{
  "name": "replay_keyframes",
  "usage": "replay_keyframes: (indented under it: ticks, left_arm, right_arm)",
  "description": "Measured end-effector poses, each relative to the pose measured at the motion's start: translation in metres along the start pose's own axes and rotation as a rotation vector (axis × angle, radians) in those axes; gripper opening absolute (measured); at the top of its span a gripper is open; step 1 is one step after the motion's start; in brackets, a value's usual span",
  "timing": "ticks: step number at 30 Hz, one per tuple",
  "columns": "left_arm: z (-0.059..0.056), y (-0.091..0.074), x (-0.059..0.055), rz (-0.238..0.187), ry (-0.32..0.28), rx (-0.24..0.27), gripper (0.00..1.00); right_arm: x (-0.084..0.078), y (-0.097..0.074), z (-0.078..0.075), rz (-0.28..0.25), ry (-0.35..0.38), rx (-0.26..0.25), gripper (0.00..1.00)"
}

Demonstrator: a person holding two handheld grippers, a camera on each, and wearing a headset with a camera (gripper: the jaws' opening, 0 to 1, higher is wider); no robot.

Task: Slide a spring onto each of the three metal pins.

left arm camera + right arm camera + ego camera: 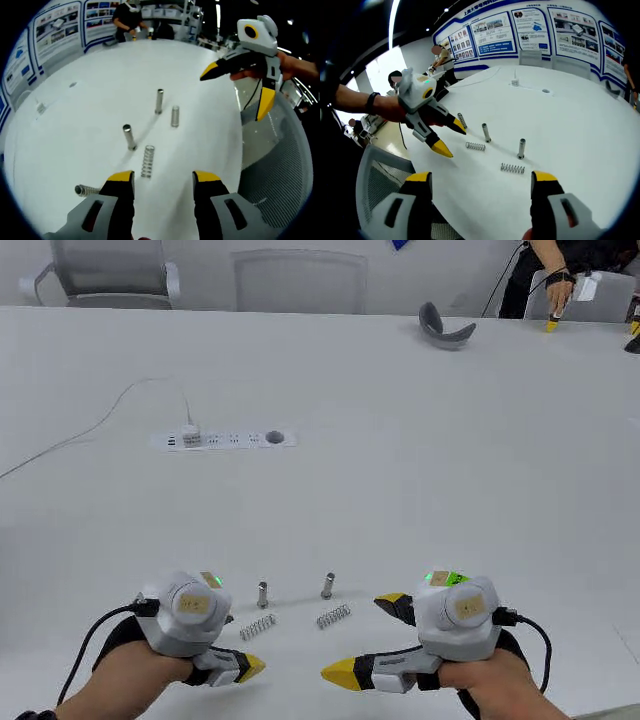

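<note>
Two short metal pins stand upright near the table's front edge, one at left (262, 593) and one at right (328, 585). A spring lies in front of each, the left spring (257, 626) and the right spring (334, 616). The left gripper view shows both pins (129, 136) (159, 101), two springs (147, 161) (175, 116), and a third spring (85, 190) beside my left jaw. My left gripper (238, 643) (162, 176) is open, just left of the springs. My right gripper (365, 635) (481, 176) is open, just right of them. Neither holds anything.
A white power strip (225, 440) with a plugged cable lies mid-table. A grey curved object (445, 328) rests at the far right, near a person's hand (558, 290). Chairs stand behind the far edge, and a mesh chair (375, 180) sits at the near edge.
</note>
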State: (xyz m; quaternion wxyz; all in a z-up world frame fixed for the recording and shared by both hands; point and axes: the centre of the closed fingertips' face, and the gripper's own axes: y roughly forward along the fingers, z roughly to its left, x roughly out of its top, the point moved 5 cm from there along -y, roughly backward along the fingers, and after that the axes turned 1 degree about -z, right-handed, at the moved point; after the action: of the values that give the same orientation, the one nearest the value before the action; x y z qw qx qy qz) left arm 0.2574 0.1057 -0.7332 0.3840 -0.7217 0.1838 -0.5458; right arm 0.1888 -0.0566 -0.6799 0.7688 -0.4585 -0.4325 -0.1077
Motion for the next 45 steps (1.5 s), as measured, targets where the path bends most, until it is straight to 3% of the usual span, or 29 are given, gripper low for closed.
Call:
replay_keyframes:
  ticks: [17,26,33,36,45]
  left_arm:
    - [0.018,0.028,-0.004,0.022,-0.023,0.038,0.23]
    - [0.019,0.036,-0.007,0.019,0.003,0.054,0.15]
    - [0.016,0.036,-0.004,0.016,0.032,0.074,0.11]
    - [0.016,0.035,-0.005,0.006,0.002,0.074,0.10]
    - [0.011,0.023,-0.011,-0.002,-0.006,0.069,0.10]
  right_arm:
    - [-0.009,-0.002,-0.002,0.020,0.016,0.004,0.82]
    - [-0.008,0.000,-0.002,0.021,0.018,0.010,0.82]
    - [-0.007,0.000,-0.002,0.022,0.017,0.013,0.82]
    - [-0.008,0.001,-0.002,0.025,0.015,0.014,0.82]
    - [-0.008,0.002,0.001,0.023,0.023,0.027,0.80]
